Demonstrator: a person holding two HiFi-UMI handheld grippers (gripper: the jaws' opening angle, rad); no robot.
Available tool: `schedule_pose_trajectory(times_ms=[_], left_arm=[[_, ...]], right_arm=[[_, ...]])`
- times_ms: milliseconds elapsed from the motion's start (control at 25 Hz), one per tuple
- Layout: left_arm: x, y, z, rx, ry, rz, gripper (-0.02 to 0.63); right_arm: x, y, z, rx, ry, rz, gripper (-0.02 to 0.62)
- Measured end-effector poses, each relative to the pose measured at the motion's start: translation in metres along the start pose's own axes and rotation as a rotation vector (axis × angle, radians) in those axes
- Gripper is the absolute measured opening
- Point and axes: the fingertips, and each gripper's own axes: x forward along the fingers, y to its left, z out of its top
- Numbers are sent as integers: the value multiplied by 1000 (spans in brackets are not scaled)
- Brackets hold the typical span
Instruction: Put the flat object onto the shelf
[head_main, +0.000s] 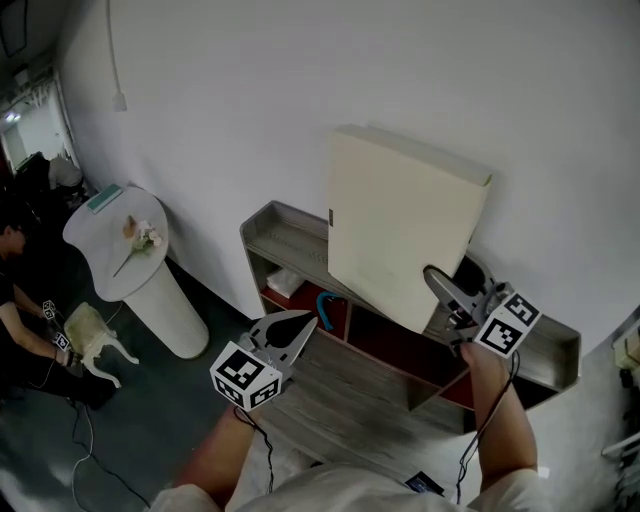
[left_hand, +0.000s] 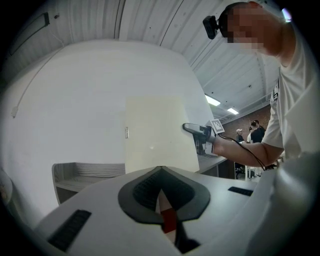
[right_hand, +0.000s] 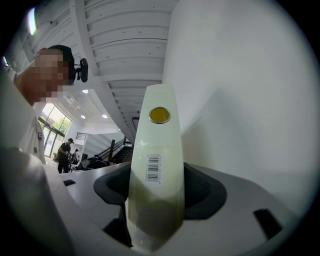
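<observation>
The flat object is a large cream box (head_main: 400, 230) held upright and tilted above the grey shelf (head_main: 283, 240), against the white wall. My right gripper (head_main: 441, 287) is shut on the box's lower right edge. In the right gripper view the box's narrow edge (right_hand: 156, 165), with a barcode and a yellow sticker, stands between the jaws of that gripper (right_hand: 155, 202). My left gripper (head_main: 297, 324) is shut and empty, in front of the shelf and below the box. From the left gripper (left_hand: 160, 172) view I see the box (left_hand: 157, 135), the right gripper (left_hand: 197, 131) and the shelf top (left_hand: 90, 172).
Inside the shelf's red-backed compartments lie a blue thing (head_main: 325, 305) and a white thing (head_main: 285, 283). A white pedestal table (head_main: 118, 238) with a flower stands at the left, and a toy animal (head_main: 95, 338) is on the floor beside a seated person (head_main: 20, 300).
</observation>
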Motion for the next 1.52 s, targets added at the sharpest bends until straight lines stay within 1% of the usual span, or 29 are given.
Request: schedule_pose_trajectory(times_ms=[240, 560, 680, 800, 1000, 1200, 1400, 1520], left_arm=[[12, 1, -11, -16, 6, -13, 12], [21, 1, -18, -39, 13, -17, 12], [21, -3, -19, -40, 14, -19, 12], [20, -9, -19, -37, 16, -20, 12], [15, -20, -17, -38, 15, -12, 12], [14, -38, -16, -33, 23, -9, 12], [12, -62, -16, -34, 29, -5, 12], [9, -77, -17, -33, 33, 0, 12]], right_arm=[[6, -15, -5, -15, -8, 12, 296], [8, -17, -9, -22, -6, 27, 307], [7, -18, -12, -39, 17, 25, 308], [4, -18, -15, -63, 51, 4, 310], [-10, -19, -25, -79, 91, -34, 310], [-31, -18, -28, -69, 101, -59, 310], [-57, -9, -32, -72, 114, -73, 310], [-74, 3, -34, -68, 113, -58, 310]])
